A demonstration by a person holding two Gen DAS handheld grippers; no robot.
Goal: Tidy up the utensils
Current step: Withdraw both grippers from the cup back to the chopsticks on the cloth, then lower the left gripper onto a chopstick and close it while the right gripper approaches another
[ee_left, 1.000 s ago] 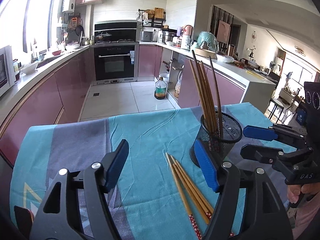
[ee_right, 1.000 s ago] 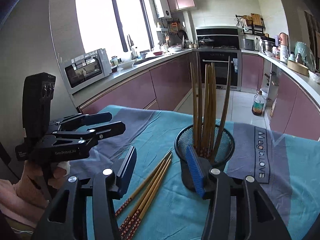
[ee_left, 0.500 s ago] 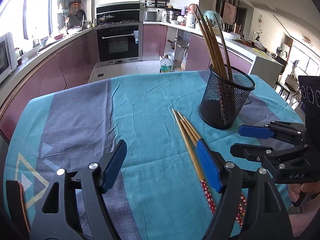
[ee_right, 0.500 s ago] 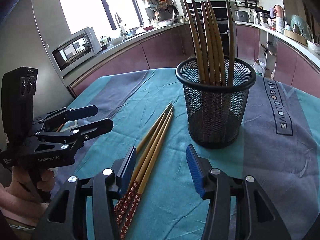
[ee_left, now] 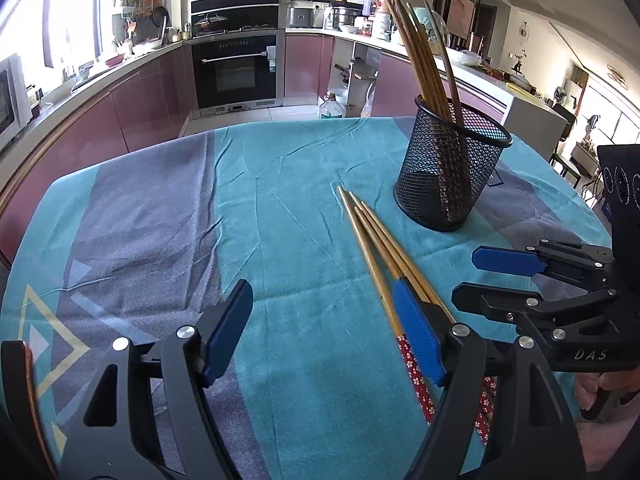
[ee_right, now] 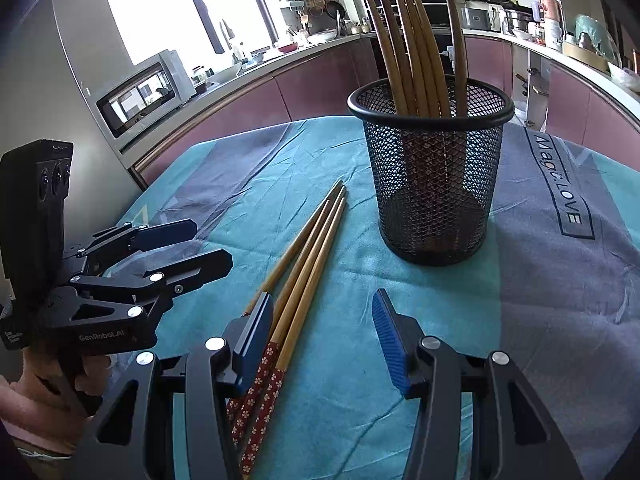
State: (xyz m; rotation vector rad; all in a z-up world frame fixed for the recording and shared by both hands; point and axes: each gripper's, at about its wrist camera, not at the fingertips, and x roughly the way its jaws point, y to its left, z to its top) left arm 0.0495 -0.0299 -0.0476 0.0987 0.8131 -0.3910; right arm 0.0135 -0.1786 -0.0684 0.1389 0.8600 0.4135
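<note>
Bamboo chopsticks (ee_right: 416,40), several, already stand in the mesh cup (ee_right: 432,176), upper right of frame. Four loose chopsticks (ee_right: 308,248) lie on the worktop (ee_right: 540,320) just beside it, centre frame. My left claw (ee_left: 320,332) and right claw (ee_right: 324,340) are both spread, pinching nothing; I judge the task partly done.

Mesh holder (ee_right: 432,184) beside loose chopsticks (ee_right: 308,256)

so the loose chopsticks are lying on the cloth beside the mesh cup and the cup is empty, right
Not quite. The loose chopsticks do lie on the cloth beside the mesh cup, but the cup is not empty: several chopsticks in the cup stand upright, as the right wrist view shows.
</note>
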